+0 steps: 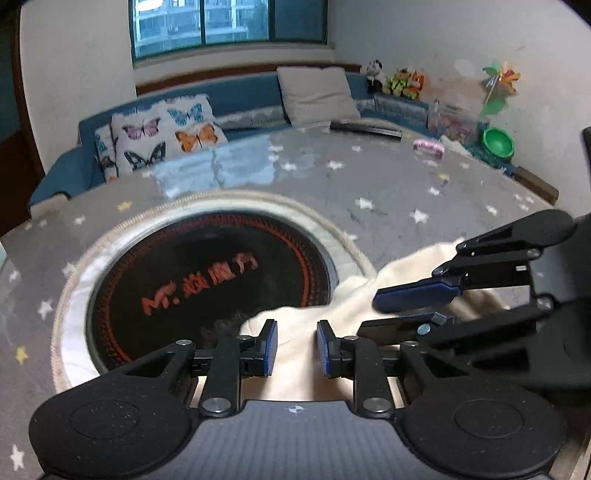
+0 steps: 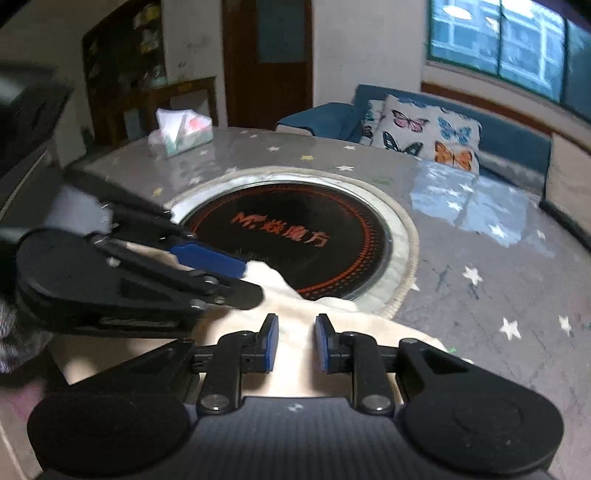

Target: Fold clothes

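Left wrist view: left gripper (image 1: 296, 348) low over a cream cloth (image 1: 295, 369), blue pads (image 1: 271, 347) parted with a clear gap — released, nothing pinched. The cloth fills the gap from below; whether the pads touch it, I cannot tell. The cloth lies bunched at the near edge of the table (image 1: 388, 184), one lobe spilling onto the black round hob (image 1: 207, 288) set into the table top. Right gripper (image 1: 406, 306) enters from the right, lying on its side over the cloth; one blue pad shows on top and a dark finger below it, cloth behind them. Open or clenched — cannot tell from here.

Right wrist view: right gripper (image 2: 294, 343) also has its pads (image 2: 271, 345) apart, cream cloth (image 2: 295, 354) showing through the gap, not clamped. Left gripper (image 2: 251, 284) comes in from the left, tips resting at the cloth's far edge beside the hob (image 2: 295, 236). The frame is blurred near those tips.

Surroundings: grey star-print cover on the table (image 2: 480, 295), red lettering on the hob. Tissue pack (image 2: 181, 134) at the far side of the table. Butterfly pillow (image 1: 166, 129) on a blue sofa (image 1: 240, 96) behind; window (image 1: 229, 26) above it.
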The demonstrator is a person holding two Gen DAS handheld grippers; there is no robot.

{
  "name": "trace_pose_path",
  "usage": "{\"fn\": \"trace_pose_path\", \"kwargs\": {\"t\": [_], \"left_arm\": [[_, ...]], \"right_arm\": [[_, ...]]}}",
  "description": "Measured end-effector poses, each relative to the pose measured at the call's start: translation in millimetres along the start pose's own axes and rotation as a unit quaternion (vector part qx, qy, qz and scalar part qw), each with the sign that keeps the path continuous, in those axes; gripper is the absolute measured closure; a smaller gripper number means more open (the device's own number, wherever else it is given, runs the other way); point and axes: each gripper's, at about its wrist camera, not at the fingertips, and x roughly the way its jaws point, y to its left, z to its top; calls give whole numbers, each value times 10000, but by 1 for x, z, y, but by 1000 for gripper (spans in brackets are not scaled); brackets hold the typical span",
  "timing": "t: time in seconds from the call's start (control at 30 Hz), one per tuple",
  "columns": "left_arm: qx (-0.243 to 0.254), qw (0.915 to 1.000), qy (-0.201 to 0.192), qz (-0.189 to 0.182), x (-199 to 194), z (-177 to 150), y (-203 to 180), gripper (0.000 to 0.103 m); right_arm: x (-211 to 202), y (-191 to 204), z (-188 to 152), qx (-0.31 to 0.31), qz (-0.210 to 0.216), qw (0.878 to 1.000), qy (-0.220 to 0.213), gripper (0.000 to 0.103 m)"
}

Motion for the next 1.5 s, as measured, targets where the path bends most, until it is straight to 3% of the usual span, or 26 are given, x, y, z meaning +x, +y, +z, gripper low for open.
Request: {"fn": "trace_pose_path", "kwargs": {"t": [0.23,0.37,0.53,0.67,0.8,0.9,1.0,1.23,1.3,1.5], "left_arm": [[-38,10000,-45,12,5,-4,1,77],[-83,9999,-63,41,5,-4,1,76],[-6,9999,-110,115,3,-5,-2,76],[34,9997,-157,209,-3,-6,-3,75],[42,9991,-275,321,-17,-11,-2,75],[-2,9987,-361,371,-28,-18,1,75],[-37,9981,-382,485,-41,-29,3,75],[-205,9957,-458,784,-66,-57,13,75],[-334,9953,-389,824,-67,-65,19,75],[-510,9927,-555,947,-87,-69,23,75]], "right_arm": [[-10,20,-14,-611,-54,9981,48,81],[-23,10,-23,-280,83,9996,15,82],[-33,-29,-24,609,-103,9979,-182,82],[-33,-56,-28,1060,-189,9940,-210,93],[-44,-62,-25,1138,-255,9924,-394,92],[-30,-67,-33,1125,-349,9930,-121,90],[-34,-71,-35,1298,-310,9909,-174,89],[-53,-48,-33,841,-369,9951,-353,89],[-48,-44,-39,755,-384,9962,-182,89],[-64,-39,-44,690,-458,9963,-234,89]]}}
